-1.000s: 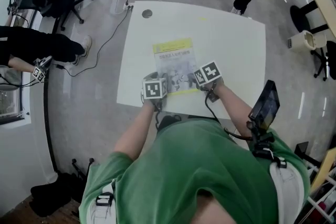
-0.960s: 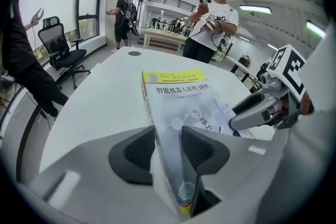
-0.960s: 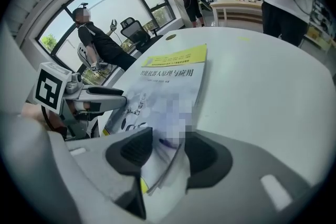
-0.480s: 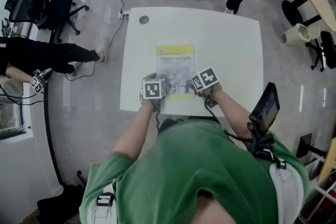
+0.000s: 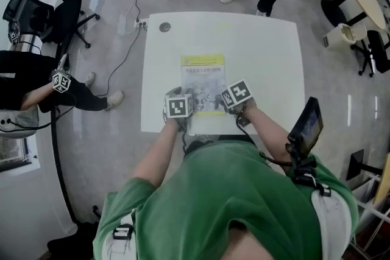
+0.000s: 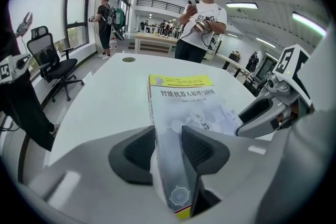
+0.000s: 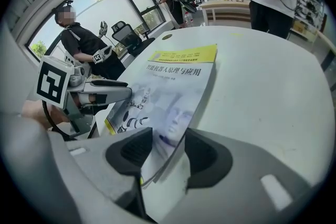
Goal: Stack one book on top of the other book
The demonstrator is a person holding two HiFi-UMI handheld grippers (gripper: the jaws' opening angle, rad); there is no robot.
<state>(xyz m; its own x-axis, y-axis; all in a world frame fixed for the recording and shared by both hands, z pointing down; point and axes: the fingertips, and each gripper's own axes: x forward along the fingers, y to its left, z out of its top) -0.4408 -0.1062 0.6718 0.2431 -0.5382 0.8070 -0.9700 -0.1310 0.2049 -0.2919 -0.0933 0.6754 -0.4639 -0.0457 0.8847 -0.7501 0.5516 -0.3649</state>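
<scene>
In the head view only one cover is seen: the book (image 5: 204, 77) lies on the white table (image 5: 268, 52), and its near edge is taken by the left gripper (image 5: 184, 101) and the right gripper (image 5: 228, 102).

In the left gripper view, the jaws are clamped on the book's near corner.

In the right gripper view, cover and pages are pinched likewise.

No second book can be made out, so whether the stack is finished cannot be told. Release is probably what is left.

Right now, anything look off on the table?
Mostly fine: the book sits straight on the table, pinched at its near corners by the left gripper and right gripper. Only oddity: at the right corner its layers splay apart, and I can make out just one book.
</scene>
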